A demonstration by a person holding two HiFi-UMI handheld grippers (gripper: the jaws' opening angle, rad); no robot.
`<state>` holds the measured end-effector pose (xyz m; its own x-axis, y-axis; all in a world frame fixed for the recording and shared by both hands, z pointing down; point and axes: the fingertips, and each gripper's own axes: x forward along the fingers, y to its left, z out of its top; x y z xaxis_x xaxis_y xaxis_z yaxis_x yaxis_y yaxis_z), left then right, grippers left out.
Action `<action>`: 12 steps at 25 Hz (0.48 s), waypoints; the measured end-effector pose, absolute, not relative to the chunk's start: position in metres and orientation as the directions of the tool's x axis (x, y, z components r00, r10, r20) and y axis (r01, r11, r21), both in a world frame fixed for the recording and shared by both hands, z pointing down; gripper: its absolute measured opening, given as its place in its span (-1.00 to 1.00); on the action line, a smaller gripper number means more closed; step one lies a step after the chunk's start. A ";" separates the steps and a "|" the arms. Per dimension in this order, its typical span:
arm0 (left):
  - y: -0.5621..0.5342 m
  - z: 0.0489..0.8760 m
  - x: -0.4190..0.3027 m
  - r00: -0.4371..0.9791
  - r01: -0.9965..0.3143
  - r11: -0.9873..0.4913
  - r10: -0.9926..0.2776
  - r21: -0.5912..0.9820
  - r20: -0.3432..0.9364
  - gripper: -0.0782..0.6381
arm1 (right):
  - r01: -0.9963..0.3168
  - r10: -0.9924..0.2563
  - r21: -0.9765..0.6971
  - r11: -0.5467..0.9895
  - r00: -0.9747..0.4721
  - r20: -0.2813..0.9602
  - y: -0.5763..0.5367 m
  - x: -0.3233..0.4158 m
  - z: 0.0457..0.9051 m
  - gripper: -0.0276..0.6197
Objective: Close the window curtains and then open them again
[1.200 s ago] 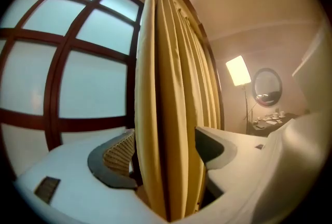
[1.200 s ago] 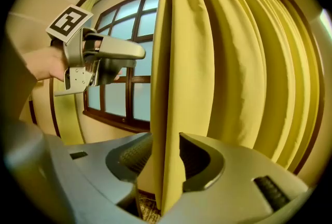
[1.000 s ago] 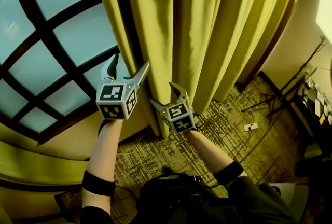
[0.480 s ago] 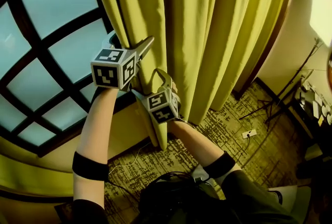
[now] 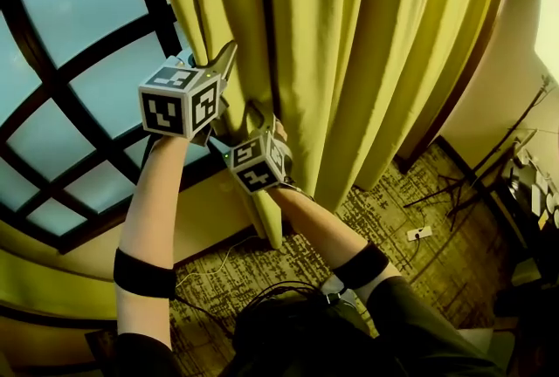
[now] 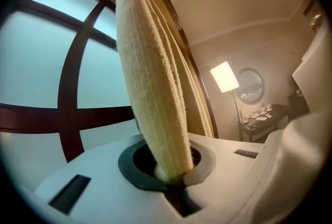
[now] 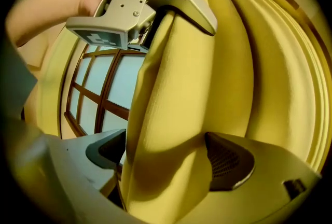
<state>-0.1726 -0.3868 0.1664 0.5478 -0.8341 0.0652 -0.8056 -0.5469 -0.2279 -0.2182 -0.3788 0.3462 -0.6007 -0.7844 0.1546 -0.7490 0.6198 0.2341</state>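
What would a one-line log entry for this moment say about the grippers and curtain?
left gripper: shut on curtain edge | right gripper: open, curtain fold between jaws | window: glass showing beside curtain

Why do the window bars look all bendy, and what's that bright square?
Head view: the wide lens bends the window bars. Left gripper view: the bright square is a glaring lamp, and the corners go black. Right gripper view: the close curtain bulges, with dark shadow underneath.

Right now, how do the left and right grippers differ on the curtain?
The left gripper has its jaws shut on the curtain edge; the right gripper has its jaws wide apart around a thicker fold. The left gripper sits higher than the right gripper. Both work the same yellow curtain.
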 end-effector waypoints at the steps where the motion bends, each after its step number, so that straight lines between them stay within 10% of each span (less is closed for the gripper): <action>1: -0.388 0.166 -0.169 0.545 -0.807 -0.544 -0.836 -0.229 0.067 -0.75 | -0.746 -0.782 0.235 0.623 -0.604 0.155 -0.380 -0.217 0.346 0.71; 7: -0.395 0.164 -0.157 0.557 -0.808 -0.559 -0.828 -0.188 0.069 -0.75 | -0.726 -0.761 0.231 0.648 -0.629 0.157 -0.393 -0.212 0.342 0.51; 12: -0.404 0.166 -0.154 0.582 -0.794 -0.583 -0.811 -0.170 0.063 -0.75 | -0.730 -0.768 0.243 0.639 -0.626 0.138 -0.408 -0.193 0.340 -0.37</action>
<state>-0.1545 -0.4040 0.1656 0.5820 -0.8107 0.0630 -0.7942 -0.5834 -0.1699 -0.1930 -0.4084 0.3401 -0.6256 -0.7678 0.1381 -0.7301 0.6387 0.2432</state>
